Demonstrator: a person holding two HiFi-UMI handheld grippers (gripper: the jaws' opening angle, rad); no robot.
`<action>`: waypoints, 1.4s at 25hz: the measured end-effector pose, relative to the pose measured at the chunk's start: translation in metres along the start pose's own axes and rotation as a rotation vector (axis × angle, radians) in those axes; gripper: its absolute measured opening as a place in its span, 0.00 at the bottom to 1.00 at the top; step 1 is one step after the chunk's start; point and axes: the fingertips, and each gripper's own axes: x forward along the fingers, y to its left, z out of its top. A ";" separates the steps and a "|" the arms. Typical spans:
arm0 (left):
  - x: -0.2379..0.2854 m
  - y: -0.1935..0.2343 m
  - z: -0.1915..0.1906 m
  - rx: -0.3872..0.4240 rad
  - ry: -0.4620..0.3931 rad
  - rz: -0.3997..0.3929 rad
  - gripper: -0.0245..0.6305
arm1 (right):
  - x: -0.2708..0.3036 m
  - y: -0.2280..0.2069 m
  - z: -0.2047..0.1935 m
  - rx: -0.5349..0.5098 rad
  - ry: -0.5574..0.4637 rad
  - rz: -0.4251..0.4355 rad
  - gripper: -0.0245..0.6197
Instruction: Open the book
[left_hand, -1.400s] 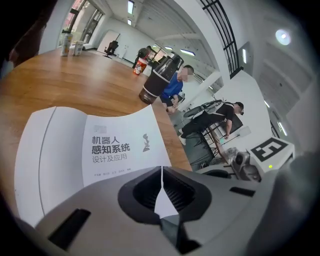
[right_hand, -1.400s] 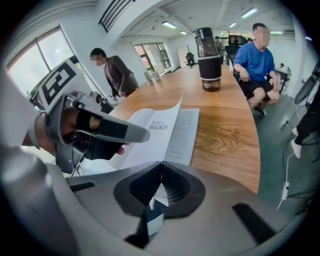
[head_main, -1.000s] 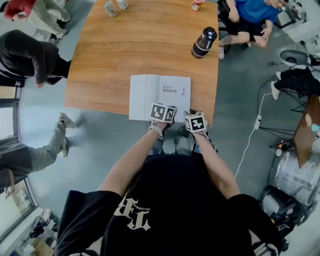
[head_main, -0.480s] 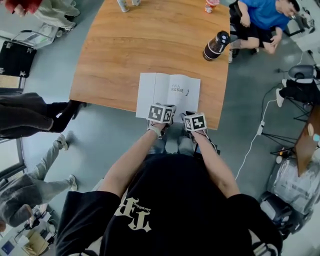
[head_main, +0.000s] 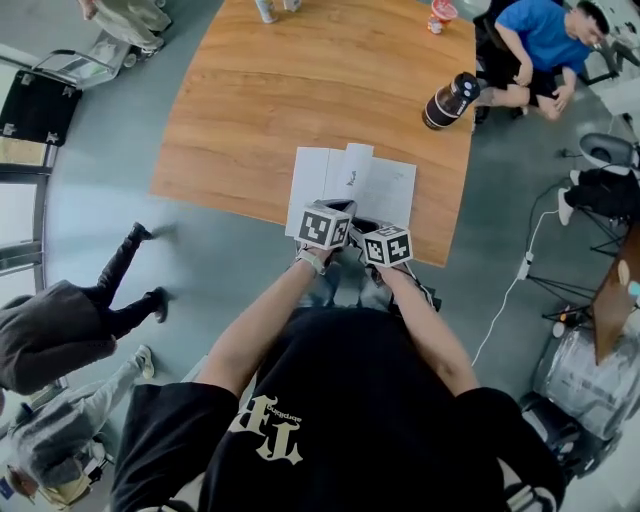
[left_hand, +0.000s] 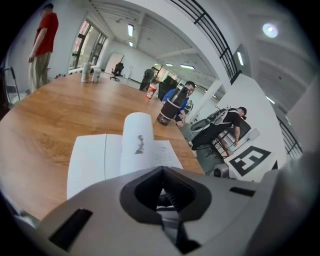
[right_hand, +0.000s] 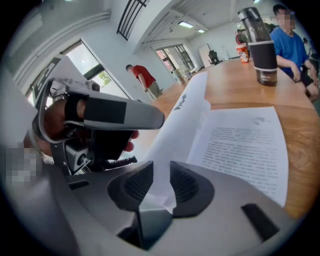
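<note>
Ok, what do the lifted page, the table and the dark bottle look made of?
Page: thin matte white paper; it curls limply. Table: wood or wood-look laminate; grain shows, slight sheen. Bottle: likely plastic; translucent brown base, glossy, though not certain.

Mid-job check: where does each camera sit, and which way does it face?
Left gripper view: on the left claw, looking along its shut jaws over the open book toward the bottle; its housing fills the foreground.
Right gripper view: on the right claw, looking along jaws gripping a lifted page; the left claw shows at left.
Head view: on the person's head, looking steeply down at the table edge; torso, arms, both claws show.
Shared: all three see book and bottle.
</note>
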 end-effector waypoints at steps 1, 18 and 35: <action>-0.002 0.000 0.004 0.015 -0.007 -0.002 0.04 | 0.003 0.006 0.004 0.000 -0.008 0.021 0.18; 0.025 0.076 -0.047 0.221 0.277 0.105 0.04 | 0.024 0.043 -0.020 -0.062 0.142 0.136 0.18; 0.038 0.113 -0.075 0.203 0.342 0.193 0.04 | -0.077 -0.029 0.017 -0.122 0.030 -0.081 0.14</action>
